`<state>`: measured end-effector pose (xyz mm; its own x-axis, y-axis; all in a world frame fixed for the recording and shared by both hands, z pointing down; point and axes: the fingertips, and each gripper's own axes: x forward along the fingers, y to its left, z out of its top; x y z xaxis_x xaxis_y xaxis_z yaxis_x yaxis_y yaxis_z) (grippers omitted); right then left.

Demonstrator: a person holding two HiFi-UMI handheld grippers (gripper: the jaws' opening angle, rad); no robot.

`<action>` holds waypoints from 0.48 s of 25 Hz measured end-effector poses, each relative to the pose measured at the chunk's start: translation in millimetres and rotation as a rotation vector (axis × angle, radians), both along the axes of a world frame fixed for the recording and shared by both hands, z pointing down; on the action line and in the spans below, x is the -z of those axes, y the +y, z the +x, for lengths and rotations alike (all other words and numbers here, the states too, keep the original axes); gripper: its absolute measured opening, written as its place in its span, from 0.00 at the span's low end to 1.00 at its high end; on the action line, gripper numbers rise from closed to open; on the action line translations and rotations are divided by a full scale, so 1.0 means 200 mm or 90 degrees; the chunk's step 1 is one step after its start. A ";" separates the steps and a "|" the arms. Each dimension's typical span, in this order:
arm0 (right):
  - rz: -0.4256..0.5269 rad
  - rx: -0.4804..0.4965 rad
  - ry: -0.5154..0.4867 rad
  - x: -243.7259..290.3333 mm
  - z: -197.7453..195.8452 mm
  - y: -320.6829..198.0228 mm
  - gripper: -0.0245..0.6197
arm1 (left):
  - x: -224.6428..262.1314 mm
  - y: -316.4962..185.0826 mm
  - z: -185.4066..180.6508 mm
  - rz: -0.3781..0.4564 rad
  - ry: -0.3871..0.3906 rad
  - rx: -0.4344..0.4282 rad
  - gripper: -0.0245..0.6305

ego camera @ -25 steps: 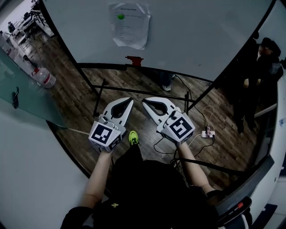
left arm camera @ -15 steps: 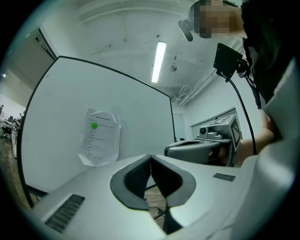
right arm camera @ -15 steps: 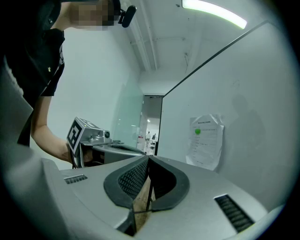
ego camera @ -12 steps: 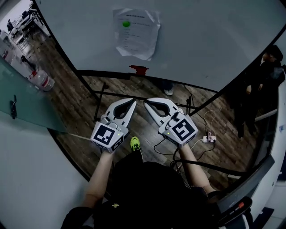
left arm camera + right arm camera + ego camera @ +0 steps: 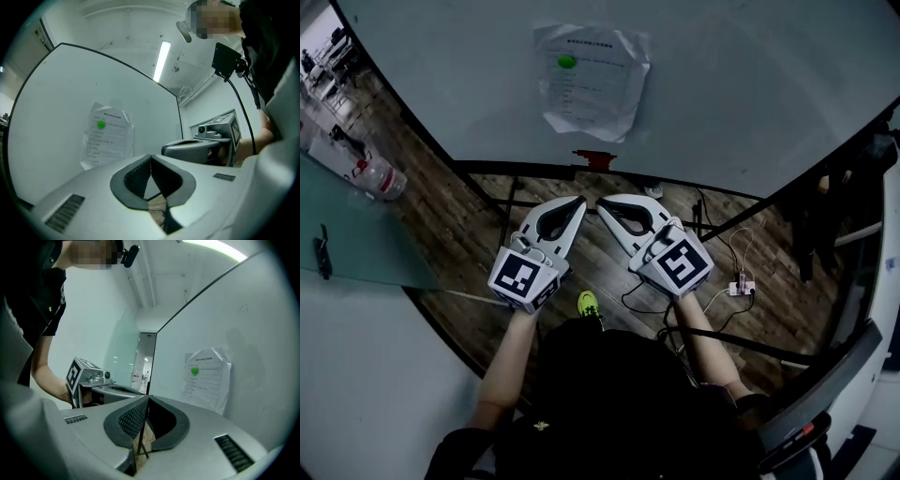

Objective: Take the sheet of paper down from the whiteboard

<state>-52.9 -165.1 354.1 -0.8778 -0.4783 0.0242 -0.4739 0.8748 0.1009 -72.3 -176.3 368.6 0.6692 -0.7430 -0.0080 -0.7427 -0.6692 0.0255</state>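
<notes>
A crumpled white sheet of paper (image 5: 592,80) with printed lines hangs on the whiteboard (image 5: 741,84), pinned by a green round magnet (image 5: 566,62) near its top. It also shows in the left gripper view as the sheet (image 5: 107,135) and in the right gripper view as the sheet (image 5: 207,379). My left gripper (image 5: 578,201) and right gripper (image 5: 604,204) are side by side below the board's lower edge, short of the sheet. Both are shut with nothing between the jaws. From the left gripper view the right gripper (image 5: 197,149) shows at the right.
A red eraser (image 5: 594,158) sits on the board's bottom rail. The board's black stand legs (image 5: 511,202) cross the wooden floor. A power strip with cables (image 5: 739,281) lies at right. A glass partition (image 5: 356,234) and water bottle (image 5: 380,178) are at left; a person (image 5: 834,197) stands at right.
Both grippers have moved forward towards the whiteboard, still shut. The sheet now appears lower and larger in the head view, closer to the gripper tips.
</notes>
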 end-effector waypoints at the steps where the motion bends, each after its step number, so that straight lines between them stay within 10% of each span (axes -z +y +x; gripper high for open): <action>1: 0.001 -0.002 0.000 0.00 -0.01 -0.02 0.06 | 0.00 -0.03 -0.01 -0.001 0.000 -0.002 0.08; 12: 0.012 -0.026 -0.002 0.00 -0.09 -0.24 0.06 | 0.02 -0.25 -0.07 0.018 -0.011 -0.024 0.08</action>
<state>-71.0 -214.0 355.0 -0.8575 -0.5143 0.0125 -0.5097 0.8526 0.1157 -86.4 -226.7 365.2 0.6973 -0.7166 -0.0178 -0.7168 -0.6973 -0.0062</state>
